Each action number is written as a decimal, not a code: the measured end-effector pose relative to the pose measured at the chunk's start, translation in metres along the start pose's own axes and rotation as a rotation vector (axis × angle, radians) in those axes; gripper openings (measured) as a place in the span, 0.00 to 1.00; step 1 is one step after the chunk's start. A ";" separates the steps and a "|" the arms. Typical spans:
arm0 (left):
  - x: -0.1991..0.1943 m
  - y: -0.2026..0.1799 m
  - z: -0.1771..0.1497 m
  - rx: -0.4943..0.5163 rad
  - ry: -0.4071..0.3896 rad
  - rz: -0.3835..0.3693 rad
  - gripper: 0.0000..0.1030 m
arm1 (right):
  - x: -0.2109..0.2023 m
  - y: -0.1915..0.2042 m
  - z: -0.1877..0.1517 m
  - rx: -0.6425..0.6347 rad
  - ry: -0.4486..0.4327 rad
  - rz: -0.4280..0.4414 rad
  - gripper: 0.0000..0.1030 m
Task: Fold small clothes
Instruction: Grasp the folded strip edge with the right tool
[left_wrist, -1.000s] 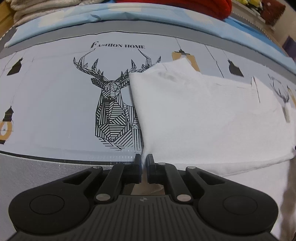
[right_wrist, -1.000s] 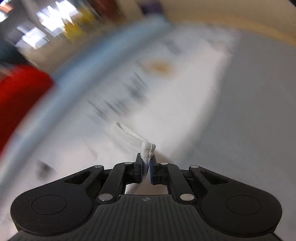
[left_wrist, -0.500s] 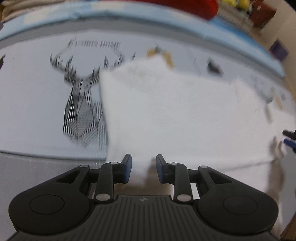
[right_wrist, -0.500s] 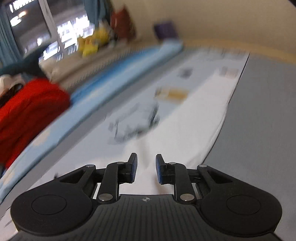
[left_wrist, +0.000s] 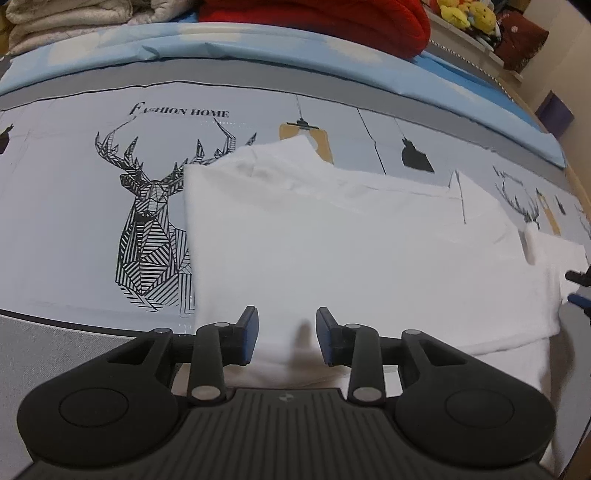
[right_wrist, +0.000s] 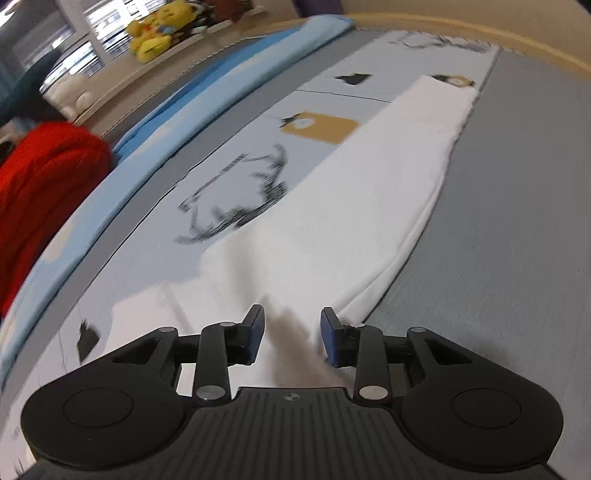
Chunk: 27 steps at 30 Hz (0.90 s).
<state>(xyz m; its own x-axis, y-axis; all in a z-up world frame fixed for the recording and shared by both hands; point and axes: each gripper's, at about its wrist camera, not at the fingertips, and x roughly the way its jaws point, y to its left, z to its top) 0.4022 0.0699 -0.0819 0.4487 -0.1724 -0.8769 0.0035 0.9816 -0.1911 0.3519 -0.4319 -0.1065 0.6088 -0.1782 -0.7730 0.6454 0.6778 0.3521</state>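
The white garment (left_wrist: 351, 251) is laid flat on the printed sheet (left_wrist: 74, 206) that covers the bed, with its long axis running from 9 o'clock to 3 o'clock in the left wrist view and its left edge overlapping the deer print (left_wrist: 151, 229). A lengthwise fold is judged to be complete: a doubled edge is visible along the near side, with a lower layer showing beneath the upper one toward 4 o'clock. The left tongs (left_wrist: 286, 334) are positioned over the near left corner of the garment; the jaws have just been opening and are now parted about halfway, with cloth visible below the gap but not pressed by the pads, so nothing is held. The right tongs (right_wrist: 291, 332) are positioned at the opposite end of the garment, near its folded edge beside the grey band (right_wrist: 517, 221); the jaws have likewise just been opening, are parted to a similar width, and grip nothing. In the left wrist view, the tips of the right tongs are visible at 3 o'clock. The release of the fold is therefore judged to be done. At least one crosswise fold, to shorten the long strip, is judged to remain, followed by any smoothing that is required. A red blanket (left_wrist: 332, 22) and other bedding are stacked at 12 o'clock, well apart from the garment.
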 end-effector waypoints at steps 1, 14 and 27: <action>-0.003 0.002 0.000 -0.007 -0.005 -0.004 0.37 | 0.006 -0.009 0.010 0.013 0.001 0.002 0.42; -0.007 -0.001 0.000 -0.021 -0.014 -0.024 0.37 | 0.054 -0.115 0.071 0.184 -0.036 -0.013 0.56; -0.014 0.009 0.001 -0.050 -0.027 -0.030 0.37 | 0.038 -0.076 0.082 0.091 -0.284 0.031 0.04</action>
<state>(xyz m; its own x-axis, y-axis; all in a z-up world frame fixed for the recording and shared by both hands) 0.3964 0.0815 -0.0710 0.4730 -0.1983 -0.8584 -0.0268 0.9707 -0.2390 0.3632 -0.5486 -0.1196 0.7252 -0.3597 -0.5871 0.6555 0.6215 0.4289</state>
